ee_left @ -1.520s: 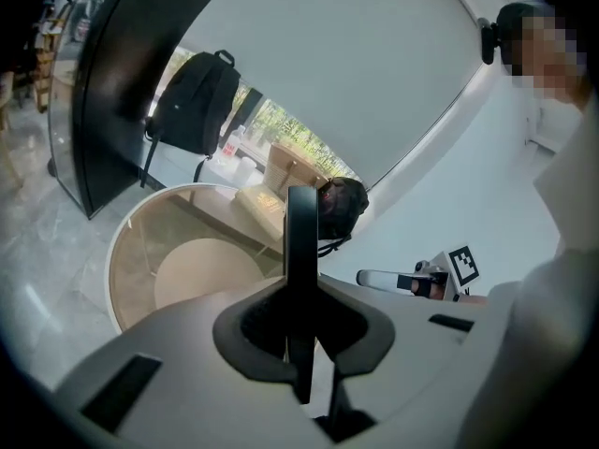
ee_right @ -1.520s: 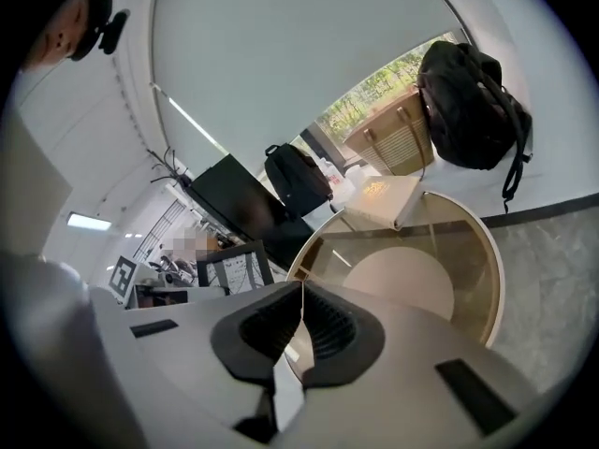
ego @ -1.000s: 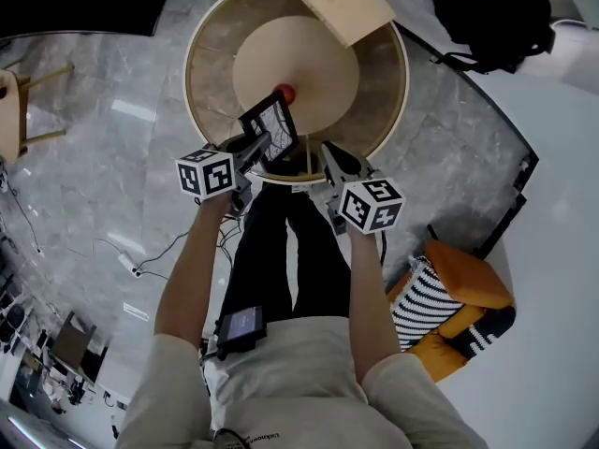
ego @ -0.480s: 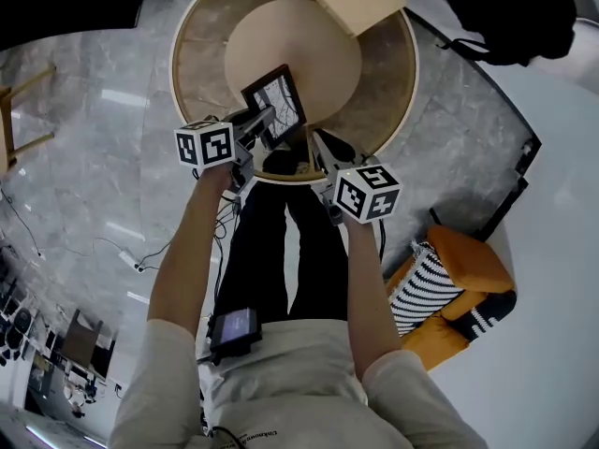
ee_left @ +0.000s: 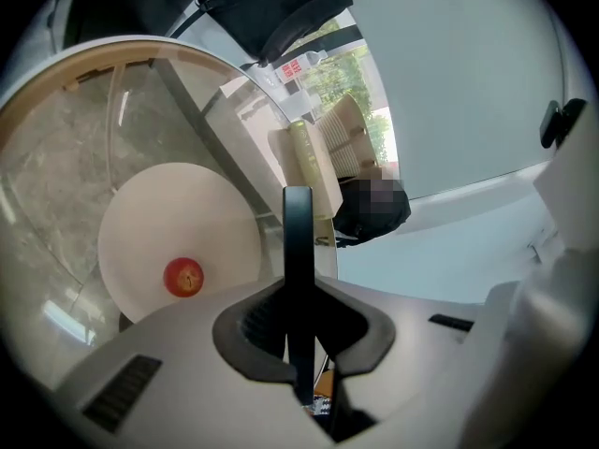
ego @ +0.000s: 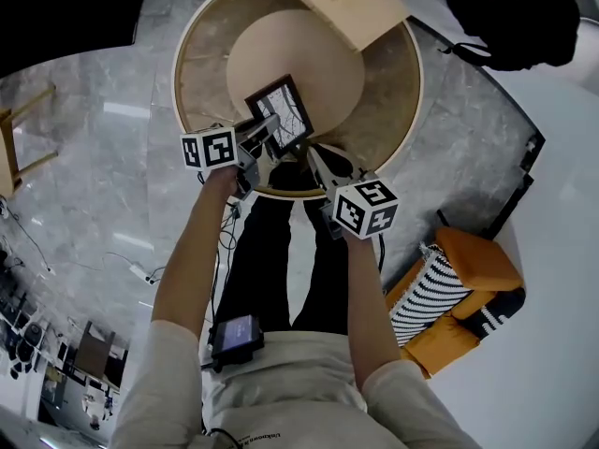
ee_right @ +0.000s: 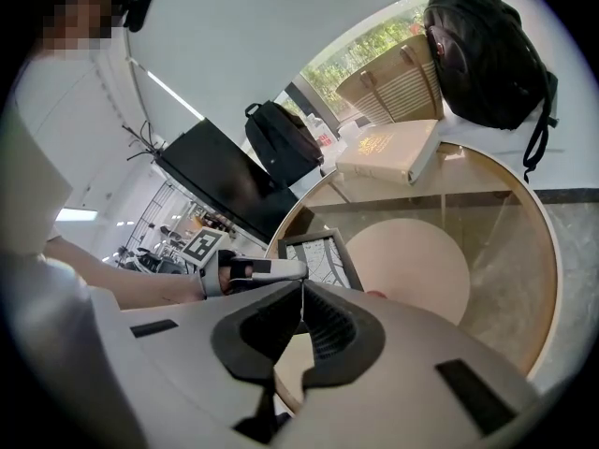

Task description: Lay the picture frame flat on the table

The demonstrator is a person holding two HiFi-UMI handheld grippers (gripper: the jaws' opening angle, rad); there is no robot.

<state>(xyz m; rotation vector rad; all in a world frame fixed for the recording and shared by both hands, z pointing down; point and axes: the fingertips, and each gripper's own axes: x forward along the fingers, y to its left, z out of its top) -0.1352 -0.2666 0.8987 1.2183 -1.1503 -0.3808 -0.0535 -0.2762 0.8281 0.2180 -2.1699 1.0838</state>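
Note:
A black picture frame (ego: pixel 281 110) with a pale line drawing hangs tilted over the near part of the round glass table (ego: pixel 393 92). My left gripper (ego: pixel 265 131) is shut on its left edge. In the left gripper view the frame (ee_left: pixel 298 251) runs edge-on as a dark bar between the jaws. Whether its lower edge touches the glass I cannot tell. My right gripper (ego: pixel 312 154) is shut on nothing, just right of the frame near the table's rim. In the right gripper view its tips (ee_right: pixel 301 288) meet below the frame (ee_right: pixel 316 258).
A red ball (ee_left: pixel 183 277) lies on the beige disc under the glass. A thick pale book (ego: pixel 344 3) rests at the table's far edge, with a black backpack (ego: pixel 510 12) beyond. An orange and striped cushion seat (ego: pixel 459 288) stands at the right.
Both grippers have sunk toward the table. The frame has gone lower and further over the glass with the left gripper, and it now hides the red ball in the head view.

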